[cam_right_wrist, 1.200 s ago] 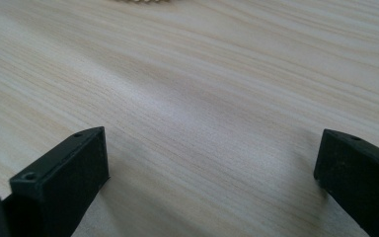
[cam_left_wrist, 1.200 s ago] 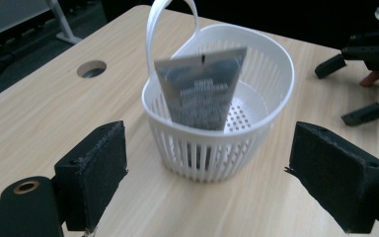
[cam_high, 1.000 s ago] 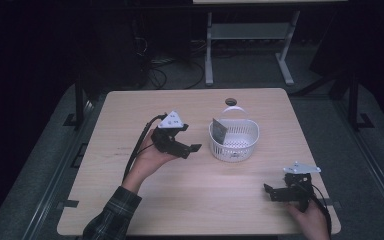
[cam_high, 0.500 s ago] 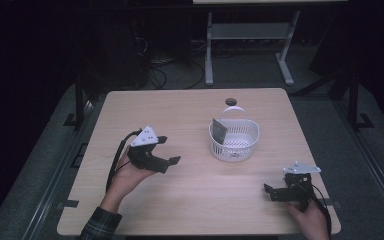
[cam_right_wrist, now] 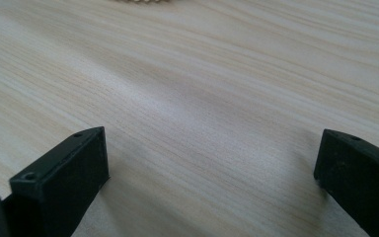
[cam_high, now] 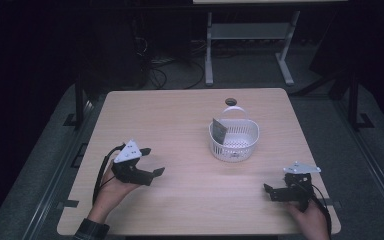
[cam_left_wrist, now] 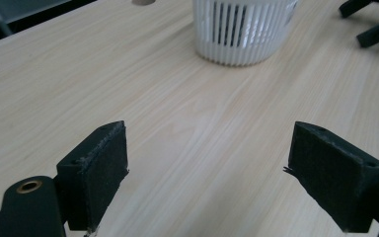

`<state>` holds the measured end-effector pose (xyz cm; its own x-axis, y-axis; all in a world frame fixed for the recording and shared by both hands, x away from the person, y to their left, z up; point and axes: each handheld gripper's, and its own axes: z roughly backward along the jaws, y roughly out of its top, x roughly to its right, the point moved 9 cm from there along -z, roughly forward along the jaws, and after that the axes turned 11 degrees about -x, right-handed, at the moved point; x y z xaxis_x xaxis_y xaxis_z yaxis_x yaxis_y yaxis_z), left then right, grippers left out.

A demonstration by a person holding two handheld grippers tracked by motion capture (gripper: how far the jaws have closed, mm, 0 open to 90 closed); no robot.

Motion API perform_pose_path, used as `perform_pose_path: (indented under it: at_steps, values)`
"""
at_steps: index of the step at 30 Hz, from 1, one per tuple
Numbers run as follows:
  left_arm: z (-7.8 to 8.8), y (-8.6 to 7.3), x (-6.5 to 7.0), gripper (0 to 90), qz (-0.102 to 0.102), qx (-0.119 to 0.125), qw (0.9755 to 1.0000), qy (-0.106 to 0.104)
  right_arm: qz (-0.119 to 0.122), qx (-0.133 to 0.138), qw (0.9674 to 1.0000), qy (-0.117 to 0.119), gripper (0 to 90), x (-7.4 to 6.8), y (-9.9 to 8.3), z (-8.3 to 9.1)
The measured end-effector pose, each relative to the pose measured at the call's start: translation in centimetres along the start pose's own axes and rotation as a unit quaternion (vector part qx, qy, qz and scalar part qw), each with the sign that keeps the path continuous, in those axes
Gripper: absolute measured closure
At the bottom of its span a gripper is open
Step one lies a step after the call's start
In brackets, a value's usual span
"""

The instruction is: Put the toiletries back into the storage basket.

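- Two grippers sit low over the table (cam_high: pixel 180 115), both with jaws spread wide and nothing between them: the left gripper (cam_high: pixel 150 162) near the left edge, the right gripper (cam_high: pixel 274 192) at the near right corner.
- Nearest thing to either is a white basket (cam_high: pixel 234 145), standing upright on the table right of the middle, well apart from both grippers. In the left gripper view the basket (cam_left_wrist: pixel 239 29) stands ahead, past bare wood.
- Inside it, a flat grey card-like piece (cam_high: pixel 219 131) leans against the left wall, its top edge poking above the rim. What it is made of is too small to tell.
- Judging by the slotted walls and thin arched handle (cam_high: pixel 236 111), the basket is probably light, stiff plastic. It would likely slide or tip if pushed from one side, and the smooth surface may be a bit slippery.
- Best hold, I'd say, is the rim pinched with one jaw inside and one outside, or the handle at its top.
- Squeezing hard could flex the thin slats, so a gentle closing seems wise.
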<state>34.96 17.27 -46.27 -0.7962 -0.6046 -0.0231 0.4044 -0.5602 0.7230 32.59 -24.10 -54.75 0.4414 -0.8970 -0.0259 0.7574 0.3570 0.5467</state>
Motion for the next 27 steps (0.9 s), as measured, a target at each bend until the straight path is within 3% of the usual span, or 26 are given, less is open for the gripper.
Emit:
perform_pose_path:
  at_steps: [9, 16, 23, 27]
  values:
    - [0.6, -4.4, -0.5, 14.4, 0.021, -0.014, 0.9995, 0.02, 0.0, 0.0, 1.0, 0.0, 0.0, 0.0, 0.0, 0.0]
    - [0.6, -7.7, -1.1, 14.3, 0.029, -0.052, 0.9974, 0.039, 0.0, 0.0, 1.0, 0.0, 0.0, 0.0, 0.0, 0.0]
    - [0.7, -10.0, -1.3, 14.1, 0.041, -0.072, 0.9953, 0.05, 0.0, 0.0, 1.0, 0.0, 0.0, 0.0, 0.0, 0.0]
    - [0.8, -10.6, -1.1, 13.8, 0.034, -0.085, 0.9941, 0.057, 0.0, 0.0, 1.0, 0.0, 0.0, 0.0, 0.0, 0.0]
